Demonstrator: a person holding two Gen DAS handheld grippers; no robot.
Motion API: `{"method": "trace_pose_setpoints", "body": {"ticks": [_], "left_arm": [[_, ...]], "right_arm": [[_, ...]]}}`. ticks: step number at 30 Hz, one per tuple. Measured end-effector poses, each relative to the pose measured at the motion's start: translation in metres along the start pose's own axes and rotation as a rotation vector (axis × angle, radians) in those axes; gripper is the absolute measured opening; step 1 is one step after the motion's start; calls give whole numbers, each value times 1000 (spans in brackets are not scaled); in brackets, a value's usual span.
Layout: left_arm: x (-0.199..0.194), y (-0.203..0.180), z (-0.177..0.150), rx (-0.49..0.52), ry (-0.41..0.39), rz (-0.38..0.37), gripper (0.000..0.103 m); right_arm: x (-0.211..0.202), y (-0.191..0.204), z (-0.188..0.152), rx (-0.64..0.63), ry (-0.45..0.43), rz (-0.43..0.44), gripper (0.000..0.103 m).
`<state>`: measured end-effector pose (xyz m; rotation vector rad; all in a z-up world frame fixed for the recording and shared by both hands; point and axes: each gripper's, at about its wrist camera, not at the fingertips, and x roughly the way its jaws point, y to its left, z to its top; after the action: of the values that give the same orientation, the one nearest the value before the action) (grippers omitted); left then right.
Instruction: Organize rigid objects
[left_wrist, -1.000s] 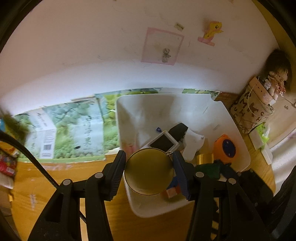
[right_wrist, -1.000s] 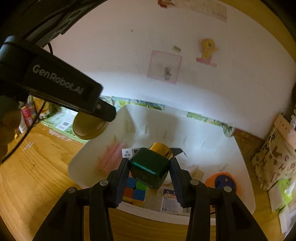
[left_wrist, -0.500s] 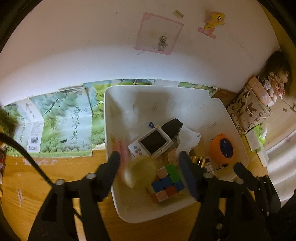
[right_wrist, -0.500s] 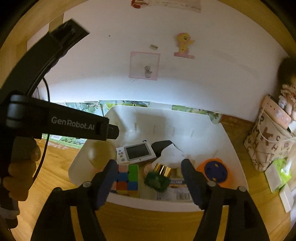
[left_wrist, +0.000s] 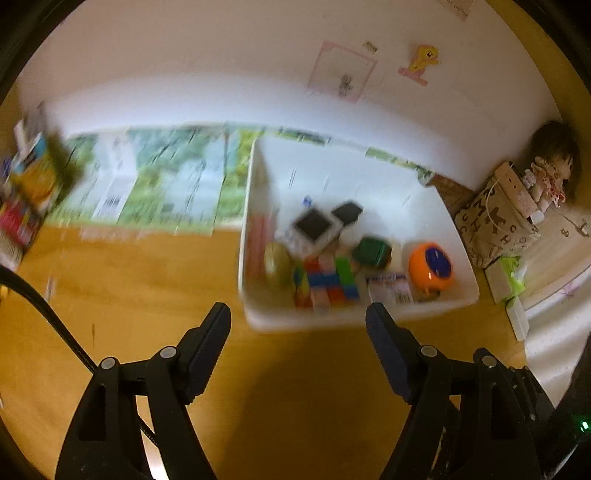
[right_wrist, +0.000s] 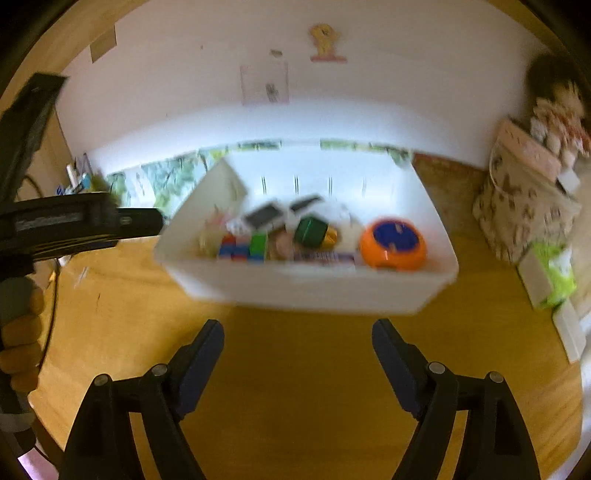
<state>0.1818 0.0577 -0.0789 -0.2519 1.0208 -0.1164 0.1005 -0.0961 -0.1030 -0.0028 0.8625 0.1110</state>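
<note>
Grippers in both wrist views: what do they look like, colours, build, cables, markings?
Both the left gripper and right gripper are matte black with silver pivot pins and ribbed jaws. A black cable trails from the left one, whose side carries blurred white lettering.

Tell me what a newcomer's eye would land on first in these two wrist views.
First the white bin on the wooden table, crowded with small things. Brightest among them is the orange and blue round toy at its right end, then the colourful puzzle cube toward the left, with the green cube between them. In front, the left gripper and right gripper are both open and empty.
</note>
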Motion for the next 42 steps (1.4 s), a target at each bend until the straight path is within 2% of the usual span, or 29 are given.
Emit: {"method": "trace_pose_setpoints", "body": {"ticks": [4, 9, 16, 22, 25, 27, 28, 33, 35, 38, 42], "left_arm": [[-22, -7, -37, -46, 27, 31, 79], [-46, -29, -75, -44, 43, 68, 79], [-77, -61, -112, -84, 35, 90, 79], [-97, -81, -116, -78, -11, 108, 79], [-102, -87, -114, -61, -19, 122, 79], [-106, -90, -114, -65, -38, 133, 79], [-108, -92, -114, -71, -49, 134, 79], [-114, -99, -112, -74, -99, 143, 90], [-118, -103, -112, -71, -127, 156, 100], [-121, -108, -112, -55, -165, 196, 102], [-118, -110, -110, -53, -171, 239, 102]], "right_arm": [[-12, -13, -25, -5, 78, 13, 83], [-31, -32, -50, 25, 161, 55, 85], [-67, -49, -62, 53, 215, 100, 86], [-96, -63, -59, 85, 228, 152, 88], [-105, -67, -56, 91, 230, 160, 93], [-110, -68, -55, 98, 224, 172, 103], [-112, -69, -54, 98, 219, 177, 103], [-120, -67, -48, 59, 185, 153, 103], [-123, -69, -46, 48, 162, 143, 103], [-126, -72, -44, 46, 128, 129, 103], [-125, -76, -38, 38, 107, 112, 103]]}}
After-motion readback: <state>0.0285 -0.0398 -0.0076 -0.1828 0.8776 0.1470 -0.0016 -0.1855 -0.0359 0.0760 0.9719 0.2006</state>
